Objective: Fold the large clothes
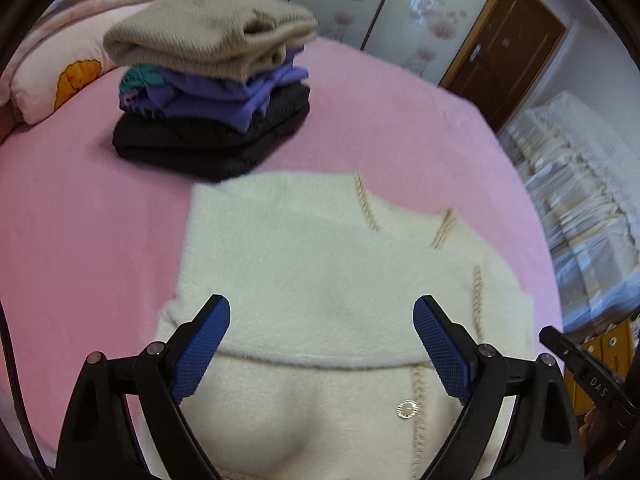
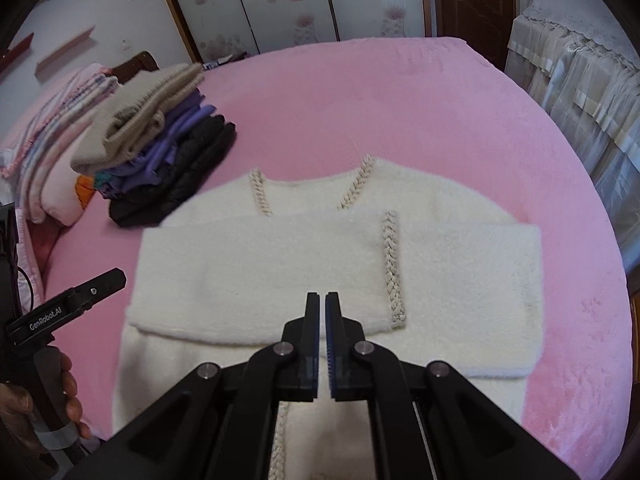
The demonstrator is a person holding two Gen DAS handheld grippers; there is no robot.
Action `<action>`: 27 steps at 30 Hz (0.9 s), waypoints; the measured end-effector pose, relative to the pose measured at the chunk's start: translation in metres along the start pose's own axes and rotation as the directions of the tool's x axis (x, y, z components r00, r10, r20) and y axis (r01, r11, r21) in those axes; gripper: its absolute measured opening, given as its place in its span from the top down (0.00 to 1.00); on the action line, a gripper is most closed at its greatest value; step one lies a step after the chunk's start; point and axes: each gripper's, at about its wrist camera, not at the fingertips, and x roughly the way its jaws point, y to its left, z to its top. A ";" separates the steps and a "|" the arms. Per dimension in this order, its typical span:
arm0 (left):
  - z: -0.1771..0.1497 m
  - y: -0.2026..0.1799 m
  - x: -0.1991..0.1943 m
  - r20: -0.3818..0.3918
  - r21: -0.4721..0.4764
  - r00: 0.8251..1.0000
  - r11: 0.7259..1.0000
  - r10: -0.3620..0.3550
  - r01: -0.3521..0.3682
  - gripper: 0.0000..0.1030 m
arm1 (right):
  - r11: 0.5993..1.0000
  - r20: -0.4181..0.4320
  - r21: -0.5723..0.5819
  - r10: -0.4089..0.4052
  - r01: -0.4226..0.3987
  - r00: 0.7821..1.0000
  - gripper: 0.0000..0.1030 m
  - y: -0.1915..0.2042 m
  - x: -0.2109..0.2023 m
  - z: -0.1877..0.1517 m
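A fluffy cream cardigan with braided beige trim lies flat on the pink bed. Both sleeves are folded across its chest. It also shows in the right wrist view. My left gripper is open and empty, its blue pads hovering over the folded sleeve. My right gripper is shut and empty, above the cardigan's middle near the lower edge of the sleeve. The left gripper also shows at the left edge of the right wrist view.
A stack of folded clothes, beige on purple on black, sits on the bed beyond the cardigan's left shoulder; it also shows in the right wrist view. Pillows lie at the far left. A lace-covered cabinet stands right of the bed.
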 end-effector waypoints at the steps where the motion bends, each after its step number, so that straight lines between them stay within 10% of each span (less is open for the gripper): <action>1: 0.001 0.000 -0.010 0.013 -0.007 1.000 1.000 0.003 -0.003 0.10 | 1.000 0.006 0.005 0.015 -0.015 1.000 0.97 0.000 -0.008 0.001; 8: 0.002 0.010 -0.048 -0.035 -0.082 0.999 0.996 0.031 -0.034 0.10 | 0.994 0.050 0.036 0.105 -0.107 0.993 0.73 -0.005 -0.046 0.001; 27: -0.013 0.019 -0.083 -0.072 -0.017 0.997 0.999 0.027 -0.028 0.10 | 0.991 0.088 0.097 0.085 -0.093 0.993 0.70 0.016 -0.093 -0.030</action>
